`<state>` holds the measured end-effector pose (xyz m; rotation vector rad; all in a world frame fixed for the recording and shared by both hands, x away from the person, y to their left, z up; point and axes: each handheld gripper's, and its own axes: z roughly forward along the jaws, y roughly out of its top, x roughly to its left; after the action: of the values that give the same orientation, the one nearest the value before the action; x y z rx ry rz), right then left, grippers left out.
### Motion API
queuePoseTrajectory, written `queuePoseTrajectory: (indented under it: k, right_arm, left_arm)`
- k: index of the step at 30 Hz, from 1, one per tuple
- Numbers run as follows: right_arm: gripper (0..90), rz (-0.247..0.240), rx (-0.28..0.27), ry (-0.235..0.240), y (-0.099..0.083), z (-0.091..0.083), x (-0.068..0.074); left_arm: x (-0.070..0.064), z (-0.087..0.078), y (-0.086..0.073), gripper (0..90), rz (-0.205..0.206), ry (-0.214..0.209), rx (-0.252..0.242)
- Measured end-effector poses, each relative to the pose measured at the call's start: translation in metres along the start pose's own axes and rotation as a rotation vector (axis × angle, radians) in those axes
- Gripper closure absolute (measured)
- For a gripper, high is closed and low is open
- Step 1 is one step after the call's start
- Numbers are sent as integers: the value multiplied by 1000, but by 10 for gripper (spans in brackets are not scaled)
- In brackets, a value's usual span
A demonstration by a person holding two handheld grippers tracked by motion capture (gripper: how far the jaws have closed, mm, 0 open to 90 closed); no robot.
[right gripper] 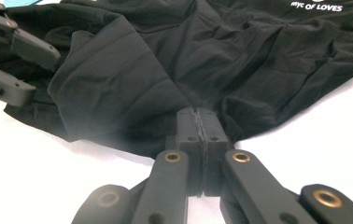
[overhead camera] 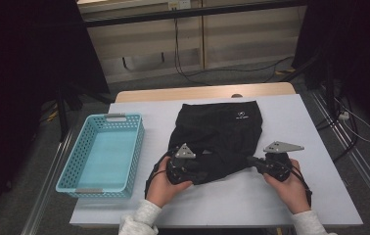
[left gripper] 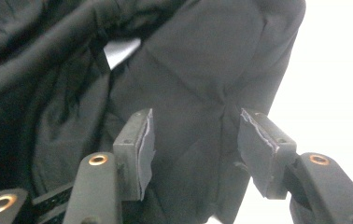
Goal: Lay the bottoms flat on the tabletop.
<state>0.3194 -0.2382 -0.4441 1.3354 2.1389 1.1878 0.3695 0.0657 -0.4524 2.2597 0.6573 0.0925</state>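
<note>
A black garment [overhead camera: 217, 129] with a small white logo [overhead camera: 242, 116] lies crumpled on the white-covered table [overhead camera: 251, 196]. My right gripper [overhead camera: 252, 160] comes in from the right, and in its own view the right gripper [right gripper: 202, 123] is shut on the near corner of the garment [right gripper: 212, 51]. At the garment's near left edge, my left gripper [overhead camera: 196, 169] points into the cloth. Seen up close, the left gripper [left gripper: 195, 140] is open, with a fold of the garment [left gripper: 202, 60] lying between its pads. From the right gripper view, the left gripper [right gripper: 39, 74] also stands open.
A light blue perforated basket [overhead camera: 104, 156] with nothing in it sits at the table's left side. A wooden table edge [overhead camera: 202, 92] runs along the back. Cables [overhead camera: 183, 73] lie on the floor beyond, and bare white cover shows to the garment's right and front.
</note>
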Motion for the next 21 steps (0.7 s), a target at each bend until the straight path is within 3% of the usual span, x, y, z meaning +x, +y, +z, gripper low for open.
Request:
queuePoseTrajectory:
  k: [3, 6, 9, 13, 16, 21]
  right_arm:
    - [898, 1, 2, -1, 0, 1, 0]
    - [898, -1, 3, -3, 0, 1, 0]
    - [898, 0, 1, -3, 0, 1, 0]
    - [899, 2, 3, -3, -1, 1, 0]
    - [898, 5, -1, -4, -1, -1, -2]
    - [899, 12, -10, -2, 0, -5, -4]
  left_arm:
    - [-1, 1, -1, 542, 5, -14, 14]
    - [-4, 1, 0, 683, 13, -35, 33]
    - [-5, 2, 0, 822, -8, -55, 40]
    - [-4, 1, 1, 880, -39, -69, 44]
    - [-2, -7, 5, 887, -76, -96, 9]
    - [12, -33, 11, 890, -121, -76, -108]
